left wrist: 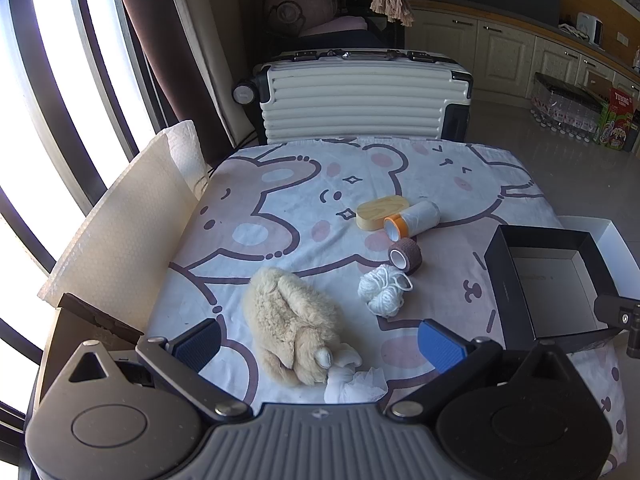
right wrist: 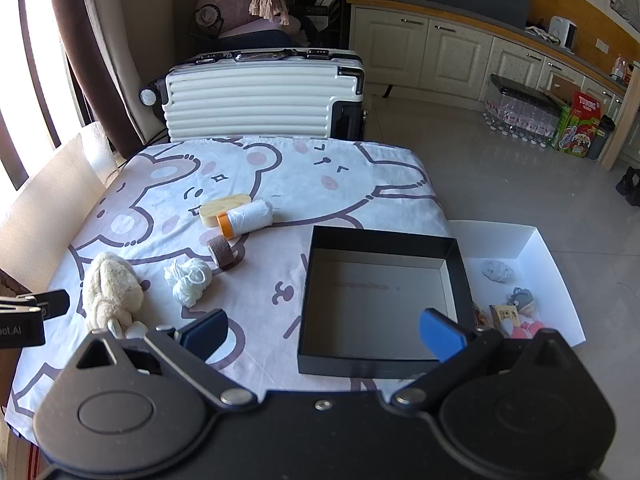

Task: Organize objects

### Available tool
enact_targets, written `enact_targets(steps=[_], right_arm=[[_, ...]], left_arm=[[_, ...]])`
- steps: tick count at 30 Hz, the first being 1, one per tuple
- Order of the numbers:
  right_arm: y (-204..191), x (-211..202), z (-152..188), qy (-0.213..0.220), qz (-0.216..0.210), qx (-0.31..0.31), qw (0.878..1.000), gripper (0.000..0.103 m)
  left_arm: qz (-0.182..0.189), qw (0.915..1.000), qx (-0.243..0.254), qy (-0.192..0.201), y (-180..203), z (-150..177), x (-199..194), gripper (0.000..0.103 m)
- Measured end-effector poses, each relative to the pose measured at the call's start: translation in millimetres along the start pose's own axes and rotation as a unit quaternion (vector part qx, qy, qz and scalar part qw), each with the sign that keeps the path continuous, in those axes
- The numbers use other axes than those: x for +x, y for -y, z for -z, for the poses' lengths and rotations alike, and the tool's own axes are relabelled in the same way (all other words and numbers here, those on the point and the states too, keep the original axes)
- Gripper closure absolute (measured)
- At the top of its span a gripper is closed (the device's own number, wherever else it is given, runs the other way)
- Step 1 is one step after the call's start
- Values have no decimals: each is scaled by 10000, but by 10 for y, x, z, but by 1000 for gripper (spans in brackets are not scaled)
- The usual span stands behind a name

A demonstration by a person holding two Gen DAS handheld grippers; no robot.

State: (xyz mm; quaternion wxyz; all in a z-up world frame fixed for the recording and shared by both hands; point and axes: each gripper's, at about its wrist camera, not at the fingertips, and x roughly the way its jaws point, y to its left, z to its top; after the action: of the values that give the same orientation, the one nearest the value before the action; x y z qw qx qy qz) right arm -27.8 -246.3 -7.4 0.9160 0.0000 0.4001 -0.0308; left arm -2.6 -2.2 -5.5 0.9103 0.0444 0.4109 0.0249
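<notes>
Suitcase (left wrist: 360, 100) behind table, cabinets (right wrist: 460, 52) beyond

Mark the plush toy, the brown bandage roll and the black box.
plush toy (left wrist: 288, 312): left wrist view, furry body.
brown bandage roll (left wrist: 406, 256): left wrist view, outer wrap.
black box (right wrist: 384, 242): right wrist view, far wall.

Left gripper (left wrist: 320, 342) (wide open) hovers over plush toy (left wrist: 294, 334).

The surface (right wrist: 360, 168) wears a cartoon-bear cloth. At its centre in the right wrist view lie a wooden block (right wrist: 224, 208) touching a white roll with an orange end (right wrist: 246, 219), and a brown tape roll (right wrist: 221, 250) just beside them at 6 o'clock. A yarn ball (right wrist: 187, 282) and plush toy (right wrist: 112, 292) sit toward 8 o'clock, an open black box (right wrist: 460, 276) at 4 o'clock.
</notes>
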Motion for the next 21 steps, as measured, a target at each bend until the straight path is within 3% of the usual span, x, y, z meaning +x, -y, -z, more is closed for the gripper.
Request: enact_targets(steps=[21], right_arm=[[-12, -2, 5, -9, 16, -6, 10000, 0]], left_arm=[[16, 10000, -1, -41, 17, 46, -14, 0]])
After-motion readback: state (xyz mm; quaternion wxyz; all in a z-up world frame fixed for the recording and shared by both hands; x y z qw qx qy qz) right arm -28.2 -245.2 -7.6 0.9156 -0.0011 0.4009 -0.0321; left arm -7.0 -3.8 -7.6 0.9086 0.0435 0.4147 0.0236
